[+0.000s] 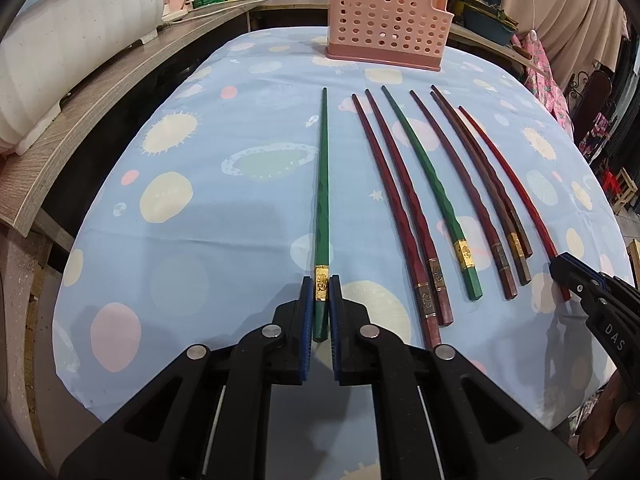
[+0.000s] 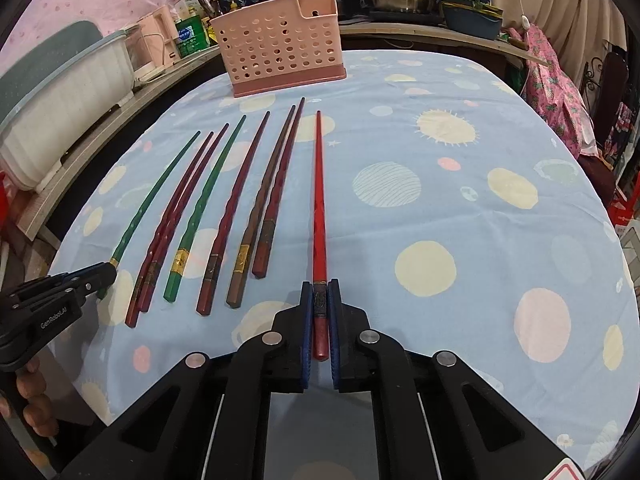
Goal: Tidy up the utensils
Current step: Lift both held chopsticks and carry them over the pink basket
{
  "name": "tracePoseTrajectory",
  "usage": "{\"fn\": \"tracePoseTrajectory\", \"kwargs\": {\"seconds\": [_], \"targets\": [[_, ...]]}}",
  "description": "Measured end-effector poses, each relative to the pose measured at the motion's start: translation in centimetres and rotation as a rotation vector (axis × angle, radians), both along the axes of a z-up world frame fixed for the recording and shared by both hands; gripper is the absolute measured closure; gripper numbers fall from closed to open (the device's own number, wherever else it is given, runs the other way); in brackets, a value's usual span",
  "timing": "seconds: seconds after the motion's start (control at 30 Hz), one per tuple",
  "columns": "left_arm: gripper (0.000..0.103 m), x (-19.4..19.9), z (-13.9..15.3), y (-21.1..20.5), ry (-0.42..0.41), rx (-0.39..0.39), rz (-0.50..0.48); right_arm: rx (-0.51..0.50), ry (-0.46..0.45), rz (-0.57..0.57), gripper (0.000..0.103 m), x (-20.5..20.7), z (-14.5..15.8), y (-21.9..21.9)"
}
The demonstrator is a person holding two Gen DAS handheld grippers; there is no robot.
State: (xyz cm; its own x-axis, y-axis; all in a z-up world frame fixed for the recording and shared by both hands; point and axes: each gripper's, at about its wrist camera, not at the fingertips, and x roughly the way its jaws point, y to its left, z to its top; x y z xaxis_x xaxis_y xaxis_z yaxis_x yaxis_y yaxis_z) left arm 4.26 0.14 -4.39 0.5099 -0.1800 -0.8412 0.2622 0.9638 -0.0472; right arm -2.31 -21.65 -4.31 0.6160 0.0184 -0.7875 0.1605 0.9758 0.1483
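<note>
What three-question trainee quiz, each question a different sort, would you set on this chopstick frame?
1. True or false: the left gripper is shut on a green chopstick.
2. Multiple choice: the right gripper grips A) a brown chopstick, B) the bright red chopstick, C) nothing.
3. Short answer: how many chopsticks lie ungripped on the tablecloth between the two gripped ones, and does any chopstick show in the pink holder?

Key:
1. True; its fingers press on the thick end, at the gold band.
2. B.
3. Six; none shows in the holder.
</note>
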Motion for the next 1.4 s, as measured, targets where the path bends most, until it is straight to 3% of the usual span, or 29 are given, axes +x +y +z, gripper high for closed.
{"fn": "tracePoseTrajectory", "kwargs": {"seconds": [0.2, 0.4, 0.67, 1.1, 1.4], "targets": [[0.096, -0.1, 0.6, 0.0, 0.02, -0.016, 0.002, 0.036, -0.005, -0.005, 0.096, 0.0, 0.8, -0.6], [0.096, 0.3, 3.4, 0.3, -0.012, -0.057, 0.012, 0.07, -0.066, -0.02, 0.096, 0.1, 3.8, -1.8], [0.096, 2.5, 9.2, 0.0, -0.091, -0.129, 0.018, 0.075, -0.2, -0.035, 0.096, 2.6, 10.6, -3.7], [0.096, 11.7, 19.7, -1.5, -0.299, -0.189, 0.028, 0.091, -0.384, -0.053, 0.096, 11.0, 19.9, -6.3], [0.096, 16.1, 26.3, -2.9, -0.415, -0.242, 0.026, 0.098, -0.514, -0.06, 0.096, 15.6, 26.4, -6.7]]}}
